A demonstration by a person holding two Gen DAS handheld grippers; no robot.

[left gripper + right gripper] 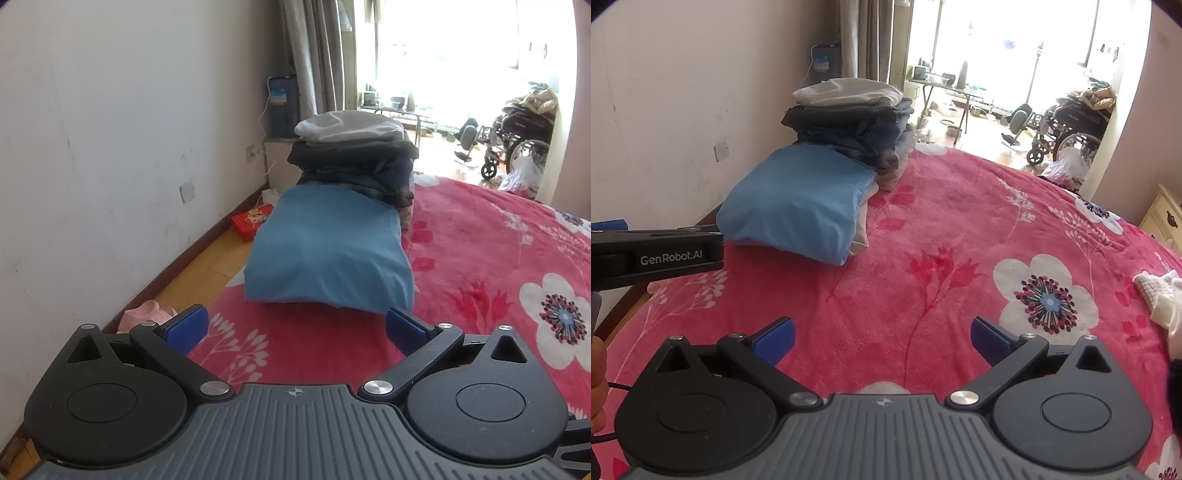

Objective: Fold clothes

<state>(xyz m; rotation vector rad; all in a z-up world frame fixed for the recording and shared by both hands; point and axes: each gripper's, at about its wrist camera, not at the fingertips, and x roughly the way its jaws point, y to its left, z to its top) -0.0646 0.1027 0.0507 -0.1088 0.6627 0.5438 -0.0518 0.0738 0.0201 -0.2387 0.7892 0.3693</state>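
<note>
Both the left gripper (297, 326) and right gripper (882, 338) are held spread wide, empty, above the bed (960, 229). A folded blue garment (328, 251) lies beside the clothes stack (354, 155), which could be toppled by a careless nudge.

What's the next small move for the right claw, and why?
Probably swing the right claw right toward the unfolded whitish garment at the edge of the red floral blanket. Both claws are open and empty, the left claw included. The blue folded item and the folded stack behind it look finished, so the loose piece seems next.
</note>
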